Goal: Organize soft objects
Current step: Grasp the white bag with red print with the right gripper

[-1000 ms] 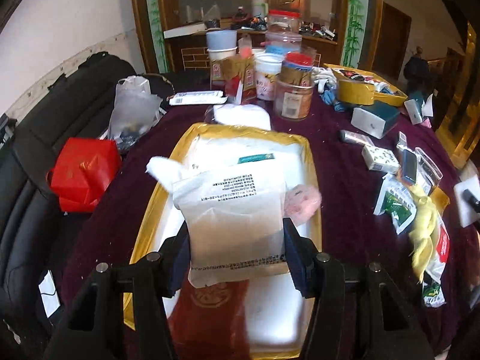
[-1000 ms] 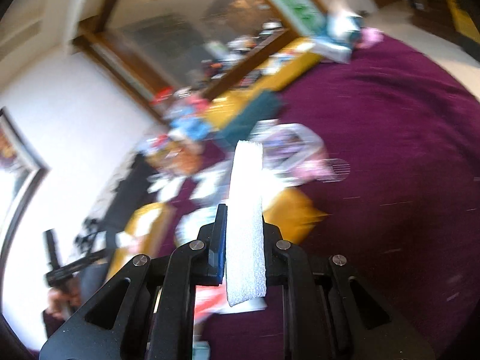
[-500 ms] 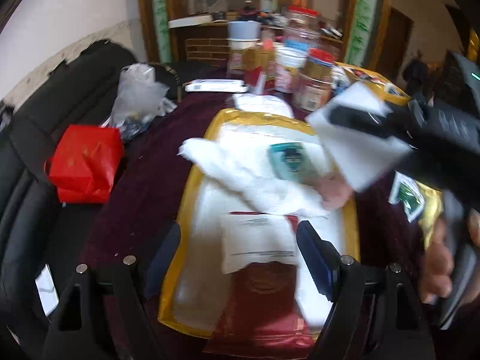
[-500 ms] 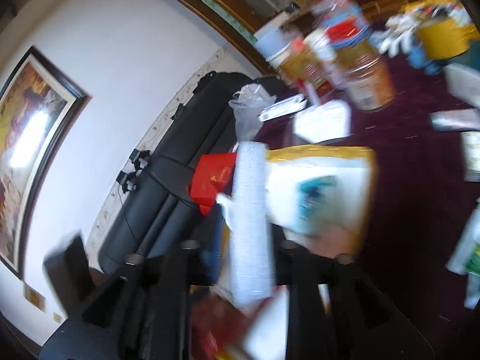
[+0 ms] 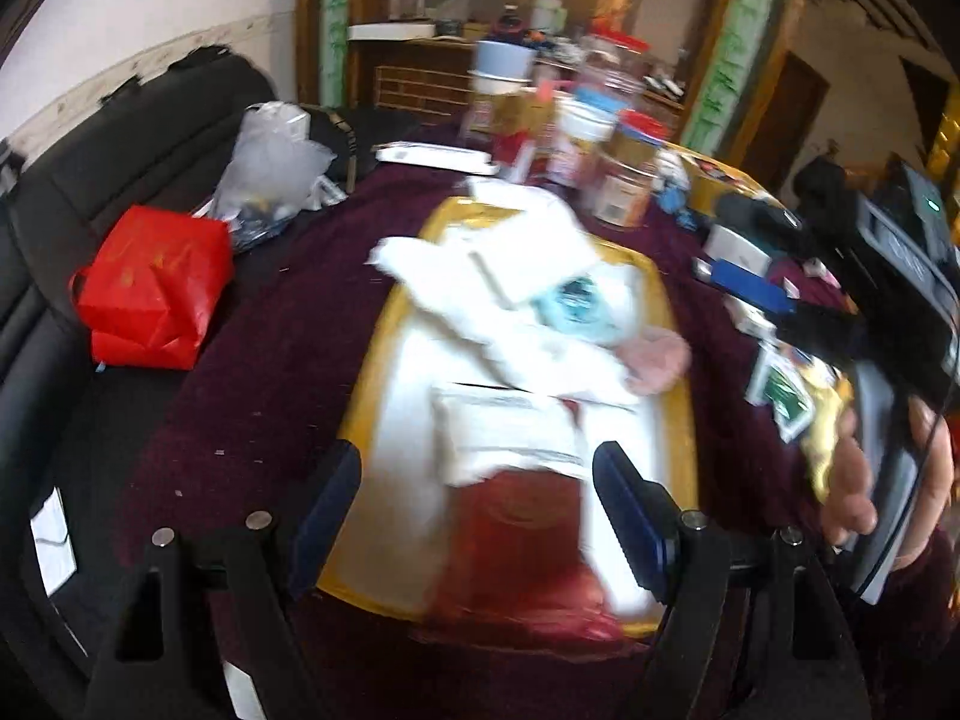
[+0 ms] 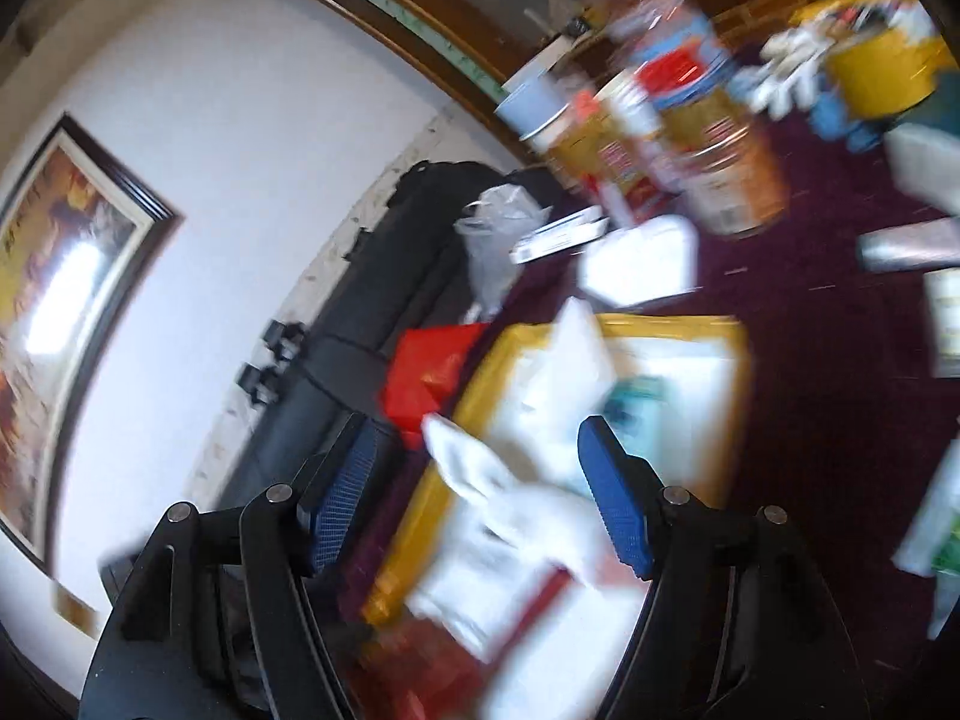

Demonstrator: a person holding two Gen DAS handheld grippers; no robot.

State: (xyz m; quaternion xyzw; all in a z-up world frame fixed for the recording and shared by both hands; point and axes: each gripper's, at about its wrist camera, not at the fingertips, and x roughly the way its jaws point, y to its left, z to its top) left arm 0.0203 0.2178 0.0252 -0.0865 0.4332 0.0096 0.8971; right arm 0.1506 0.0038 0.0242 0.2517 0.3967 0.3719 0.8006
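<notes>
A round tabletop [image 5: 288, 324] under a dark maroon cloth carries everything here, with a black sofa [image 5: 90, 180] beside it along the white wall. On the tabletop lies a long gold-rimmed tray [image 5: 375, 384], its white floor largely covered by soft things. A crumpled white cloth [image 5: 480, 312] sprawls across the tray's middle, and a flat white foam sheet [image 5: 528, 252] lies on top of it toward the far end. A white printed pouch [image 5: 504, 432] rests nearer the camera, partly over a dark red packet [image 5: 522, 516] at the tray's near end. A teal-labelled packet [image 5: 576, 306] and a small pink fluffy piece [image 5: 657, 360] sit at the tray's right side.

The left hand-held gripper [image 5: 477, 510] hangs over the near end of the tray with its blue-padded jaws spread wide; the pouch shows between them but the pads do not press on it. The right hand-held gripper [image 6: 480, 498] has just been opening its jaws, which now stand apart above the white cloth with nothing pinched; in the left wrist view it reaches in from the right, held by a person's hand [image 5: 870, 480].

A red paper bag [image 5: 153, 288] sits on the sofa, a clear plastic bag [image 5: 270, 174] just behind it. Jars and tins [image 5: 624, 174] crowd the tabletop's far side, blurred.
</notes>
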